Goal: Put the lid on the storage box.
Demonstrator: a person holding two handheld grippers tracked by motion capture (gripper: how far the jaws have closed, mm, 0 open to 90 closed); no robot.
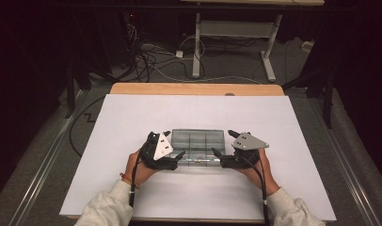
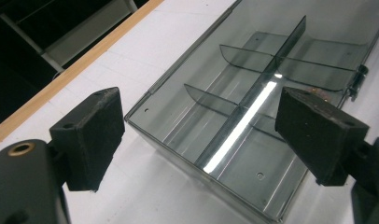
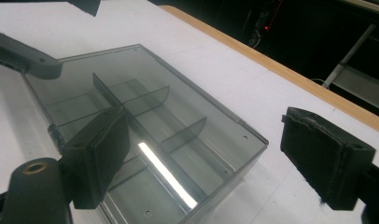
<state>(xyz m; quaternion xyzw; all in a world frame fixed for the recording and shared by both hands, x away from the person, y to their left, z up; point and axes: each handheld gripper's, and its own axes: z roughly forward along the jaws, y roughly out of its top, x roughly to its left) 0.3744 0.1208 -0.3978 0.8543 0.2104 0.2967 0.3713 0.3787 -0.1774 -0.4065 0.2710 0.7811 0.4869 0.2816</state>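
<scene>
Left gripper [image 1: 179,155]: black body, white three-cornered top plate with dark screw dots, black cable along the forearm. Right gripper [image 1: 218,153]: black body, grey three-cornered plate, black cable. Blocky black pads [image 2: 95,135], brass-ringed hole at lower left of each gripper view. Light grey sleeves [image 1: 107,209]; reddish wristband at lower left.

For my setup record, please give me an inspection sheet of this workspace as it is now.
Surface: white sheet on wooden table.
Job's things: clear grey divided box, compartments look empty.
Clutter: nothing seen.
Grippers: left gripper and right gripper open, at the box's two ends, gripping nothing.
Cables: one trails from each gripper; floor cables beyond the table.
Surroundings: dark room, white table frame behind.
</scene>
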